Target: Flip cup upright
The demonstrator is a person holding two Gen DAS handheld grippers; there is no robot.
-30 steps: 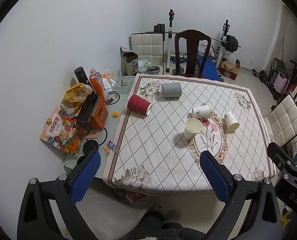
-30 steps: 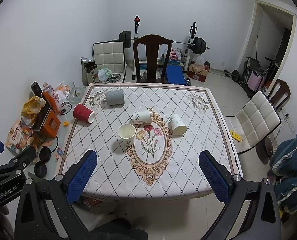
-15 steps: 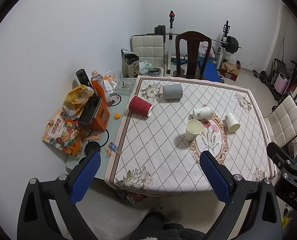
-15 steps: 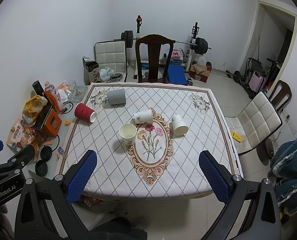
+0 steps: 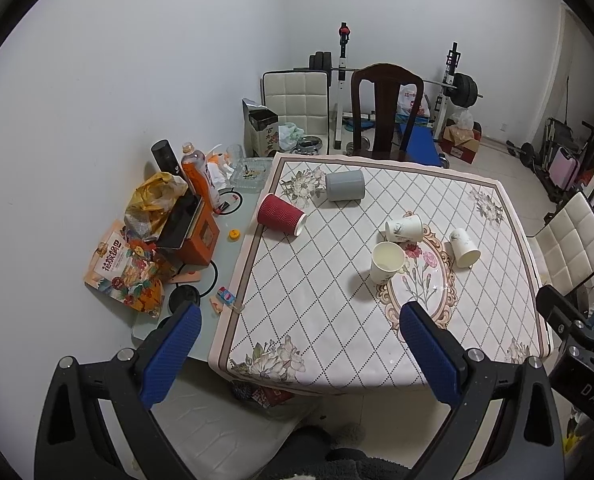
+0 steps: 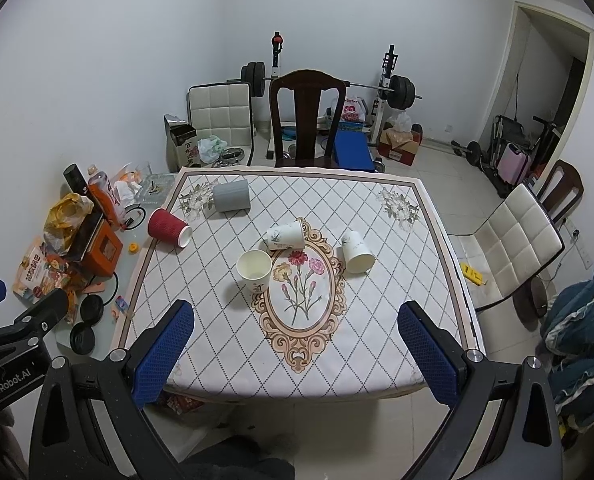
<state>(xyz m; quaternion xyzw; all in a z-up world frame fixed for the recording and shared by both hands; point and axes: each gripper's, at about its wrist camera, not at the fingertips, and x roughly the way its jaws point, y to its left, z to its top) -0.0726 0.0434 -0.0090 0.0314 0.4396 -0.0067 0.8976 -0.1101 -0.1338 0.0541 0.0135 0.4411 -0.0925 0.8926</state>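
On the patterned tablecloth [image 6: 377,344] a red ribbed cup [image 6: 168,227] and a grey cup [image 6: 231,197] lie on their sides at the far left. Two white paper cups lie on their sides: one [image 6: 285,236] mid-table, one [image 6: 357,257] to its right. A third white cup [image 6: 254,270] stands upright. In the left wrist view the same cups show: red [image 5: 280,214], grey [image 5: 345,185], upright white [image 5: 386,262]. My left gripper [image 5: 301,344] and right gripper [image 6: 297,344] are open and empty, held back from the table's near edge.
A glass side table [image 5: 241,216] on the left holds bags, a bottle and an orange box [image 5: 197,240]. A dark wooden chair [image 6: 307,116] stands behind the table, a white padded chair [image 6: 517,240] on the right. Gym gear lines the back wall.
Both wrist views have shifted slightly; the table sits a little farther and more to the right in the left view. No cup has moved. Both grippers remain open.
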